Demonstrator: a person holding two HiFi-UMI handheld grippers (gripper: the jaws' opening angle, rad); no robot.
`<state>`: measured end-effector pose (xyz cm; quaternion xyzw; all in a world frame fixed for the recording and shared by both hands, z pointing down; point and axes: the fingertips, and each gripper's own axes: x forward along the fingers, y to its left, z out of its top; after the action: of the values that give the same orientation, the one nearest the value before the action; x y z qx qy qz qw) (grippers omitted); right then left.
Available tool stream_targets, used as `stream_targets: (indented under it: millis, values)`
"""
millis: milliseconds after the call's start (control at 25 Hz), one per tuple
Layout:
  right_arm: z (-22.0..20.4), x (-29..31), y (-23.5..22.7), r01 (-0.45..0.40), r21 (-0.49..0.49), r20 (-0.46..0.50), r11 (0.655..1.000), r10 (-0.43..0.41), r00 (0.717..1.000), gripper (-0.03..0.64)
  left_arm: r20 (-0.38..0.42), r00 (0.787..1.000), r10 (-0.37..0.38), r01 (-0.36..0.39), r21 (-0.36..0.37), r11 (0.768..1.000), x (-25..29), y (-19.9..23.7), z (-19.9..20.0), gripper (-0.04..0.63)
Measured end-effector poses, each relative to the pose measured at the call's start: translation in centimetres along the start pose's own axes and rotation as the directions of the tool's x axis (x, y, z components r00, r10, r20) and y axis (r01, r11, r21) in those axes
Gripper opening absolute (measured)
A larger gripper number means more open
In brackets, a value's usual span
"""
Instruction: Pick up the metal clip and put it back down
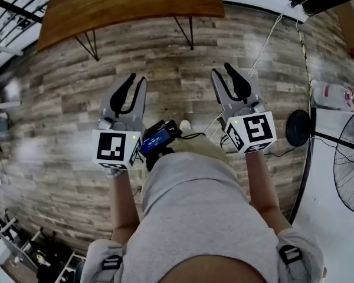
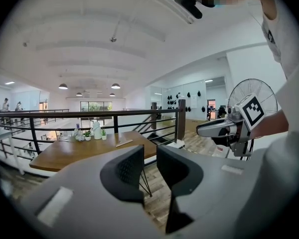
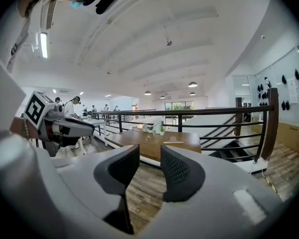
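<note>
Close by, the left gripper (image 1: 136,79) and right gripper (image 1: 222,70) hang over the plank floor (image 1: 177,58). Each one's jaws stand a narrow gap apart, holding nothing. A fan (image 1: 353,170) stands to the right. Beyond, on the wooden table (image 1: 130,5), lies a small flat piece (image 2: 123,143) (whether it is the metal clip, I cannot tell).

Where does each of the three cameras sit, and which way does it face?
Head view: on the person's head, facing steeply down at the plank floor; shows torso, forearms, left gripper and right gripper, both open.
Left gripper view: on that gripper, looking along its jaws toward the wooden table; right gripper shows at right.
Right gripper view: likewise faces the table; left gripper at left.
All three see the table.
</note>
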<state>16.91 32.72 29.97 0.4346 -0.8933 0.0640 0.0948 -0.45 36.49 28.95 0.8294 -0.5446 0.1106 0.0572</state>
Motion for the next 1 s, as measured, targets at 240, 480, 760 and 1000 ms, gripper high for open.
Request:
stream_targets:
  millis: [240, 480, 760, 1000]
  values:
    - [0.1, -1.1, -0.8, -0.016, -0.015, 0.014, 1.000, 0.016, 1.000, 0.129, 0.016, 0.999, 0.033, -0.033, 0.007, 0.999, 0.1, -0.9, 0.3, 0.078]
    - [-0.2, -1.7, -1.6, -0.026, -0.017, 0.033, 1.000, 0.027, 0.999, 0.129, 0.031, 0.999, 0.035, -0.036, 0.030, 0.999, 0.5, -2.3, 0.8, 0.078]
    - [0.0, -2.1, -2.1, -0.026, -0.022, 0.058, 0.999, 0.028, 0.998, 0.129, 0.037, 0.999, 0.028, -0.029, 0.048, 0.998, 0.7, -3.5, 0.8, 0.078]
    - [-0.5, -2.0, -2.4, -0.014, -0.014, 0.056, 1.000, 0.015, 0.998, 0.129, 0.041, 0.999, 0.007, -0.009, 0.052, 0.999, 1.4, -3.6, 0.7, 0.080]
